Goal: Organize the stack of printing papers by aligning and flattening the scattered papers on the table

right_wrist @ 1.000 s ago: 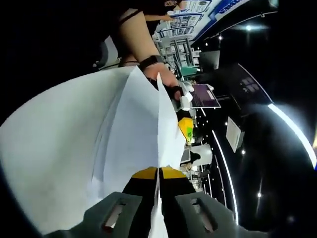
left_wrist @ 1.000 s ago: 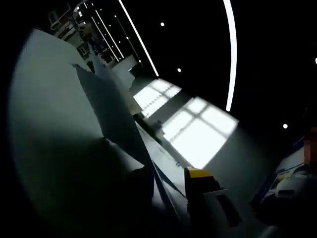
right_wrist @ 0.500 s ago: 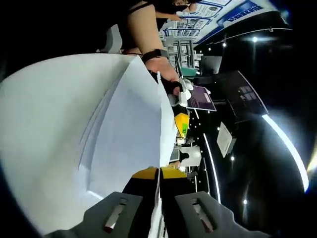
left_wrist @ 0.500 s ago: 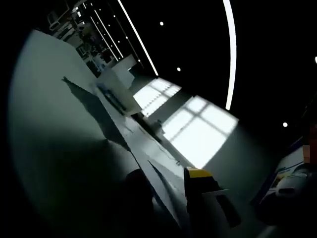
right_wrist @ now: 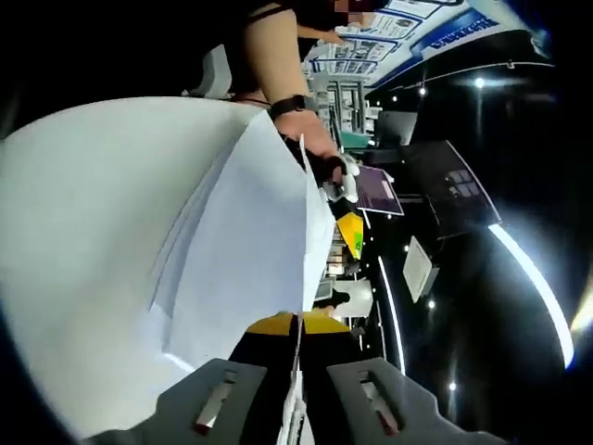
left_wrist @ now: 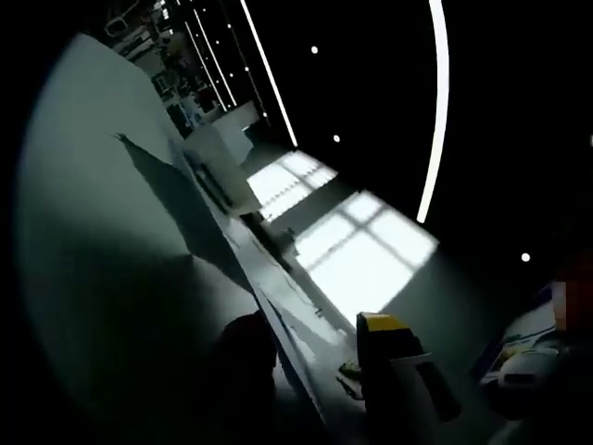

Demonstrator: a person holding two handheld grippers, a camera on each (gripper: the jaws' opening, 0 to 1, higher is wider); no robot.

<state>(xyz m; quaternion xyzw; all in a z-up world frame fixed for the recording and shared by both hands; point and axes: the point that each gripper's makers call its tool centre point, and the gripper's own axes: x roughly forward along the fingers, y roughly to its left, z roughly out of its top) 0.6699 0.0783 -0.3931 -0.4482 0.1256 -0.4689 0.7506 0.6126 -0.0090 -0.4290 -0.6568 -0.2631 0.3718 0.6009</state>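
Paper stack (right_wrist: pixel 139 250) lifted off table, held on edge between my two grippers; sheets fanned, edges uneven. Right gripper (right_wrist: pixel 297 357) jaws closed on stack's near edge. Left gripper (left_wrist: pixel 394 371) at far edge, my hand (right_wrist: pixel 320 153) behind; its grip I cannot tell. Since second ago fan narrower, sheets closing up: alignment progressing, likely tap square next.

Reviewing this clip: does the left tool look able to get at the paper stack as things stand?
Probably yes. In the left gripper view the left tool sits right at the edge of the paper stack, nothing between them; whether it already pinches the sheets is unclear.
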